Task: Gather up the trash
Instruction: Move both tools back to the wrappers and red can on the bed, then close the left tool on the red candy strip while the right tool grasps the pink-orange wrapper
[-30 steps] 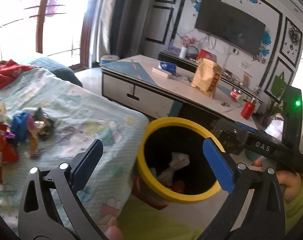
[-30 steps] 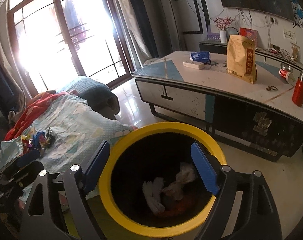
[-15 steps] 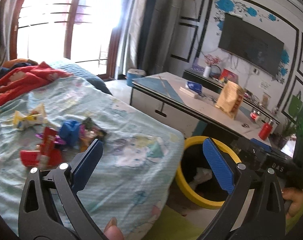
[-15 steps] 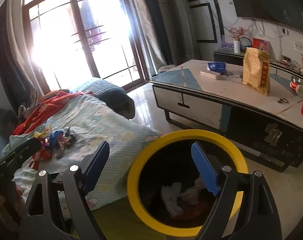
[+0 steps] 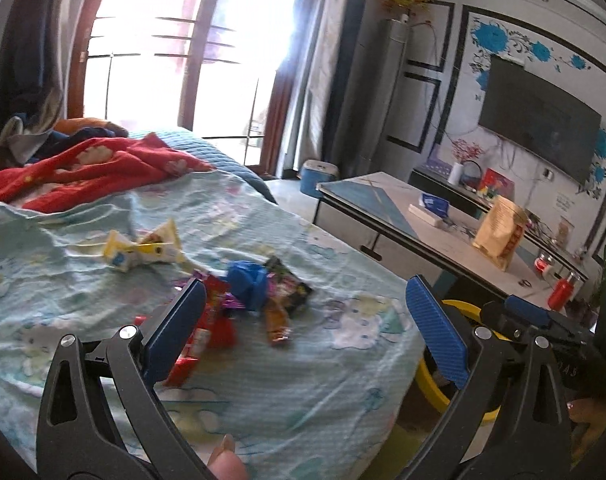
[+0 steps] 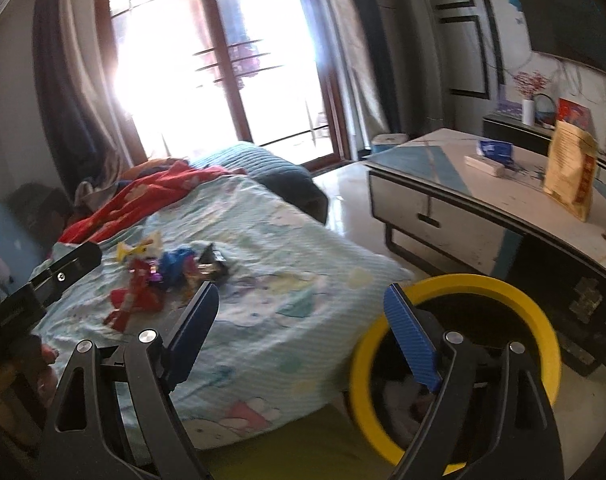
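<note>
Room: bedroom-lounge, bright glazed doors (image 5: 191, 60) at upper centre of both views.
Left gripper (image 5: 303, 332): bottom of left-wrist frame, blue pads spread wide, nothing between them; it hangs over the bed, aimed at the litter.
Right gripper (image 6: 303, 332): bottom of right-wrist frame, jaws likewise wide apart and empty; left pad over the sheet, right pad in front of the bin.
Thumb tip (image 5: 223, 456): bottom edge, left-wrist frame.
Bed sheet (image 5: 323, 380): pale green, cartoon print, fills lower left of both frames.
Trash pile (image 5: 247, 300): loose wrappers on the sheet, centre left; red packets, blue crumpled piece, dark foil packet, orange strip, all touching or overlapping.
Yellow wrapper (image 5: 143, 248): just beyond the pile, apart from it.
Bin (image 6: 543, 344): yellow rim, dark inside, on the floor beside the bed's corner, lower right; white crumpled paper in it.
Red blanket (image 5: 95, 168): bunched at far left of bed.
Low table (image 6: 503, 200): right of frame, beyond the bin; tan paper bag (image 6: 571, 172) upright on it.
Television (image 5: 539, 120): on far wall, upper right.
</note>
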`<state>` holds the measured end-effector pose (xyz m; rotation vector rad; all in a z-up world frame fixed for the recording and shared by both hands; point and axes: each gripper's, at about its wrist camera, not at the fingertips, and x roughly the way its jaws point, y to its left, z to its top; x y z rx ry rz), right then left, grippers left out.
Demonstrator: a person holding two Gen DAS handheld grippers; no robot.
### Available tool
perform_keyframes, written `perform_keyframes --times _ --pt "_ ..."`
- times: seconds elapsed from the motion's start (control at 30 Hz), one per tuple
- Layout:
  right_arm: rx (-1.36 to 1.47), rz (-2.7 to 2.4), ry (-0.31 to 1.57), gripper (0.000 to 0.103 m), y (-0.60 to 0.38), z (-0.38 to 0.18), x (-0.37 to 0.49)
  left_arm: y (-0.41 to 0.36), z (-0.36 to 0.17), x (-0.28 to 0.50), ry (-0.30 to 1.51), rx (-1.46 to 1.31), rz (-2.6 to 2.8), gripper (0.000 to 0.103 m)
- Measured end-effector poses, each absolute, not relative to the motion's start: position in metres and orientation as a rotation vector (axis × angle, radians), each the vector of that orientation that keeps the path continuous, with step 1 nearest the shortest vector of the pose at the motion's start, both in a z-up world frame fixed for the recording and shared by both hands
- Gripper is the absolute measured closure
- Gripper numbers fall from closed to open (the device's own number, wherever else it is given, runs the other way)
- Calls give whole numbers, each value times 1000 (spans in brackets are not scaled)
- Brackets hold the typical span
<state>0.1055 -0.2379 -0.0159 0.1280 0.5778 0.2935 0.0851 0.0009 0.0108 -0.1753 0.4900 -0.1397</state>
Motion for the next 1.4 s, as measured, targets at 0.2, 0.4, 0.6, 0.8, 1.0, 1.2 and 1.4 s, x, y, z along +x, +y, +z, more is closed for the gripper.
perform_keyframes --times 0.2,0.4,0.6,0.8,1.0,1.2,1.4 --pt "93 355 595 21 -201 -16 114 28 12 82 488 -189 -95 11" --pt "66 408 626 21 -167 -17 127 58 9 78 494 -201 -48 11" --pt "26 455 644 21 -138 -21 138 89 -2 73 521 -227 0 11" --pt "3 495 670 22 -112 -27 150 112 -14 70 551 -253 22 11" --pt "-25 516 699 27 -95 -39 166 122 -31 74 587 -283 -13 16" --pt "-15 529 752 35 -86 -54 184 119 -45 82 628 -303 -87 31" --pt "-9 534 821 48 -82 -73 205 106 -61 94 690 -297 -161 43"
